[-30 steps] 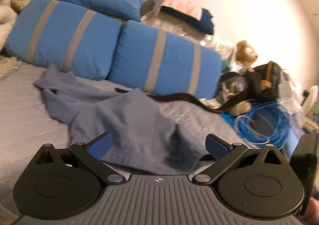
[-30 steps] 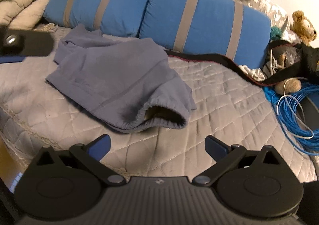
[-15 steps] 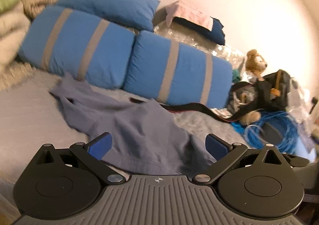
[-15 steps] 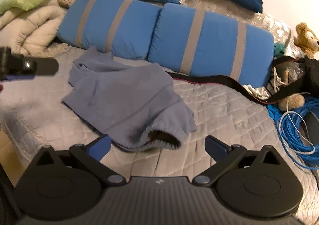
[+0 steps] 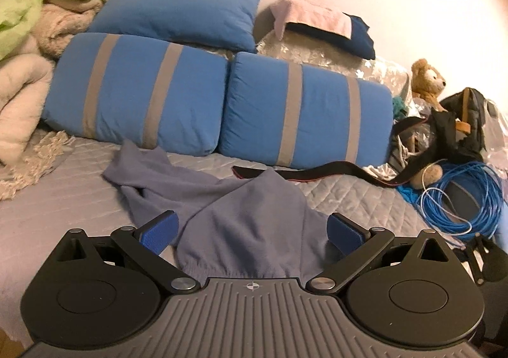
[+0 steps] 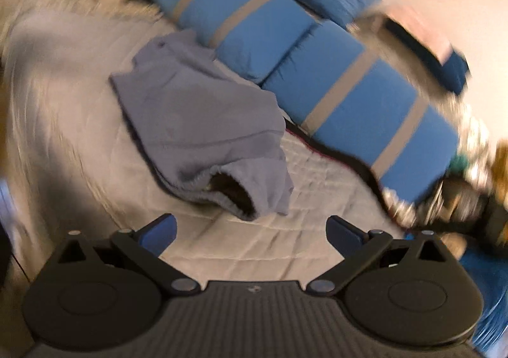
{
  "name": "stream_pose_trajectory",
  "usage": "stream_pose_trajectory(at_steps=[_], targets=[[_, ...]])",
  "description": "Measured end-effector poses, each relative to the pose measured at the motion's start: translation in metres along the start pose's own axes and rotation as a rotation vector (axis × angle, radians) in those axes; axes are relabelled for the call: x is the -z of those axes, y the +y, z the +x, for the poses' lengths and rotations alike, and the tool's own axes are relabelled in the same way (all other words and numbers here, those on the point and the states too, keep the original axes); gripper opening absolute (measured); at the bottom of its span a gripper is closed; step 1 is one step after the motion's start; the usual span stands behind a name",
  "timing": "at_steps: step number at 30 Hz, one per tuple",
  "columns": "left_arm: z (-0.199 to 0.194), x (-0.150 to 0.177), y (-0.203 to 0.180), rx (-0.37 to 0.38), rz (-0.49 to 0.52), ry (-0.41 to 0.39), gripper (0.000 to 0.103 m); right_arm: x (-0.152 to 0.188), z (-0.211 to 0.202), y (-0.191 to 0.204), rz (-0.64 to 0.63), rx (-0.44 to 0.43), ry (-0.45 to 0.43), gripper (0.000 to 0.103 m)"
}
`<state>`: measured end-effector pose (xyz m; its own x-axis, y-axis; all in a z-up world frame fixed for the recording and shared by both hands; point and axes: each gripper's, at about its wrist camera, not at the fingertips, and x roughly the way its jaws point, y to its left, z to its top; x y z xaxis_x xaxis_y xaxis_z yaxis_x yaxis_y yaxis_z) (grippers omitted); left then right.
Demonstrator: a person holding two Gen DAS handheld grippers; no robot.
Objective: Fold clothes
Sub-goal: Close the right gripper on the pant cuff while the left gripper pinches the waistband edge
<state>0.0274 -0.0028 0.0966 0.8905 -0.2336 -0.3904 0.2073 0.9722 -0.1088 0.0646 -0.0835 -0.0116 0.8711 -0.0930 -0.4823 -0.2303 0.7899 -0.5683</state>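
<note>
garment: grey-blue sweatpants [image 5: 250, 218] crumpled on quilted bed [image 5: 60, 199], just before striped pillows [image 5: 304, 116] | handling: likely soft, limp, light fleece; best taken at ribbed elastic cuff [image 6: 233, 191] | left gripper [image 5: 252, 231]: jaws wide apart, empty, cuff between | right gripper [image 6: 252, 229]: jaws wide, empty, short of cloth

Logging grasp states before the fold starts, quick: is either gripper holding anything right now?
Left gripper: open, holding nothing, above the crumpled grey-blue fleece garment.
Right gripper: open, holding nothing, short of the same garment.
</note>
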Motion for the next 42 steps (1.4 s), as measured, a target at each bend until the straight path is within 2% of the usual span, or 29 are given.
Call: stream_pose_trajectory(at_steps=[3,7,11,13,16,19,21,22,24,29,32,37,42], targets=[[0.015,0.002,-0.002,-0.021,0.039,0.015,0.102,-0.001,0.013,0.010,-0.169,0.013,0.002,0.103],[0.020,0.006,-0.008,-0.052,0.106,0.015,0.102,-0.002,0.034,0.024,-0.373,0.090,-0.014,0.103],[0.027,0.007,-0.009,-0.046,0.126,0.020,0.102,0.001,0.045,0.035,-0.516,0.118,-0.036,0.101],[0.034,0.006,-0.008,-0.052,0.122,0.043,0.102,0.003,0.049,0.041,-0.564,0.125,-0.042,0.097],[0.042,0.005,-0.011,-0.047,0.131,0.070,0.102,0.006,0.052,0.050,-0.618,0.141,-0.050,0.086],[0.049,0.008,-0.012,-0.039,0.151,0.089,0.102,0.007,0.055,0.056,-0.642,0.145,-0.051,0.074],[0.053,0.013,-0.012,-0.041,0.180,0.099,0.102,0.006,0.056,0.059,-0.642,0.154,-0.051,0.062],[0.055,0.016,-0.012,-0.044,0.207,0.105,0.102,0.006,0.056,0.060,-0.637,0.152,-0.047,0.060],[0.058,0.026,-0.013,-0.044,0.304,0.114,0.102,0.007,0.057,0.063,-0.633,0.148,-0.038,0.045],[0.064,0.056,-0.020,-0.056,0.565,0.150,0.102,0.010,0.057,0.061,-0.594,0.134,-0.024,0.034],[0.068,0.071,-0.025,-0.102,0.702,0.187,0.102,0.010,0.056,0.055,-0.550,0.121,-0.024,0.016],[0.083,0.086,-0.025,-0.164,0.901,0.232,0.100,0.010,0.052,0.048,-0.511,0.124,-0.023,0.016],[0.106,0.092,-0.022,-0.216,1.015,0.258,0.079,0.010,0.052,0.046,-0.483,0.115,-0.013,0.017]])
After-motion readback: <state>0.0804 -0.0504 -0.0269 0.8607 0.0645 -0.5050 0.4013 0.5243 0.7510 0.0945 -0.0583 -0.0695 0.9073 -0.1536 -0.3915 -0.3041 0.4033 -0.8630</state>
